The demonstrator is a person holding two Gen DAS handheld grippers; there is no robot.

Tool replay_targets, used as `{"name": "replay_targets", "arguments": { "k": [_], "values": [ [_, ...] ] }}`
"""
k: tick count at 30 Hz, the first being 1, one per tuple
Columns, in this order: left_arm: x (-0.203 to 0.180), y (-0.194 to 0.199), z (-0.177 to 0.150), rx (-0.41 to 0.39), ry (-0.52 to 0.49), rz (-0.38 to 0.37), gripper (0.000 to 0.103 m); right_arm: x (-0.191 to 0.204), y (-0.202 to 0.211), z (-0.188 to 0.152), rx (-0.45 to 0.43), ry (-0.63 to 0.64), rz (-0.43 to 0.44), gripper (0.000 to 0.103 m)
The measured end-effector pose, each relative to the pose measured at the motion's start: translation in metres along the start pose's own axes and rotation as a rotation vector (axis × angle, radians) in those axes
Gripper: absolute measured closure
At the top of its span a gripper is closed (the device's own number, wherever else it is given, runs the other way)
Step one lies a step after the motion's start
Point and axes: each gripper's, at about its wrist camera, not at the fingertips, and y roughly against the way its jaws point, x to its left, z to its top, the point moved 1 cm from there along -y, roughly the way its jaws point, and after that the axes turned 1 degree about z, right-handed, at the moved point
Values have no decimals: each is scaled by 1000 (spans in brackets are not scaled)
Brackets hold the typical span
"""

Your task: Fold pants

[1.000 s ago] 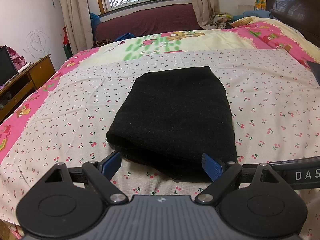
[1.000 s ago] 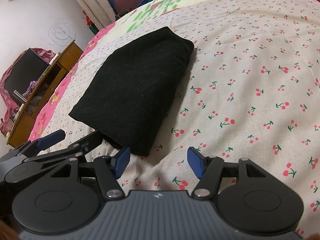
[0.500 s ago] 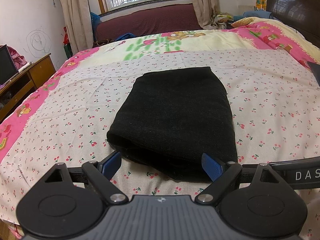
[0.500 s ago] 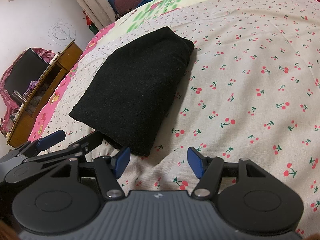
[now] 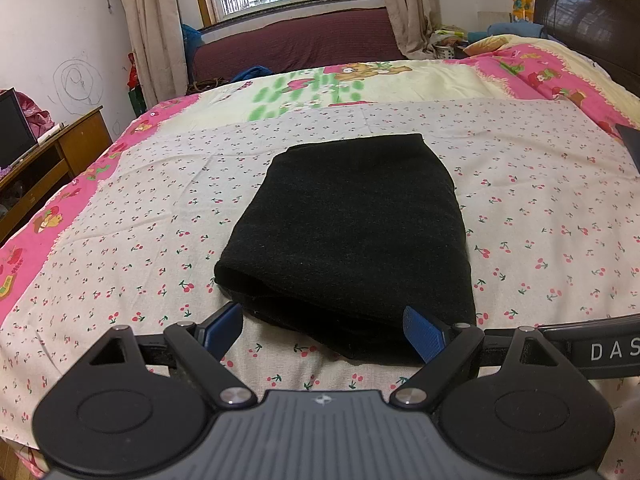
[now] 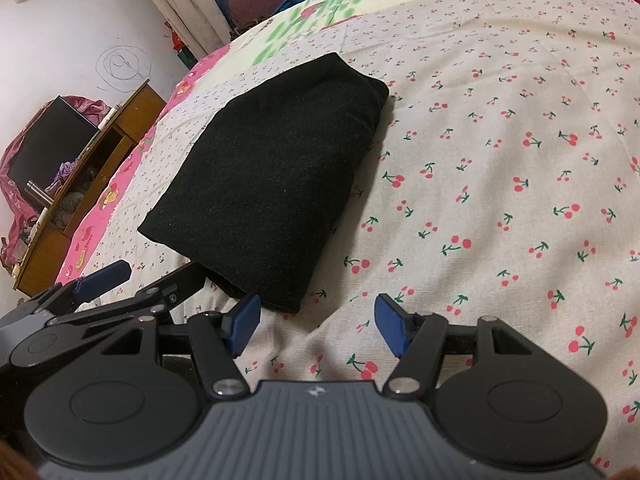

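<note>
The black pants (image 5: pixel 352 232) lie folded into a thick rectangle in the middle of the cherry-print sheet (image 5: pixel 140 240). My left gripper (image 5: pixel 323 332) stands open at the bundle's near edge. Its blue pads (image 5: pixel 222 330) straddle that edge without pressing on it. In the right wrist view the pants (image 6: pixel 272 184) lie up and to the left. My right gripper (image 6: pixel 319 325) is open over bare sheet (image 6: pixel 500 200), just right of the bundle's near corner, with nothing between its pads. One of the left gripper's pads (image 6: pixel 106 276) shows at the left.
A wooden desk (image 5: pixel 52 152) with a dark screen stands beyond the bed's left edge. A maroon sofa (image 5: pixel 296 44) sits under the window at the far end. The dark headboard (image 5: pixel 588 16) rises at the right. The sheet's near edge is just below both grippers.
</note>
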Motion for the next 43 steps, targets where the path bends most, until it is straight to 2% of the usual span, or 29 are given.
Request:
{"name": "replay_targets", "arguments": {
  "k": [43],
  "values": [
    [-5, 2, 1, -10, -3, 24, 4, 0, -1, -1, 3, -5, 2, 39]
  ]
}}
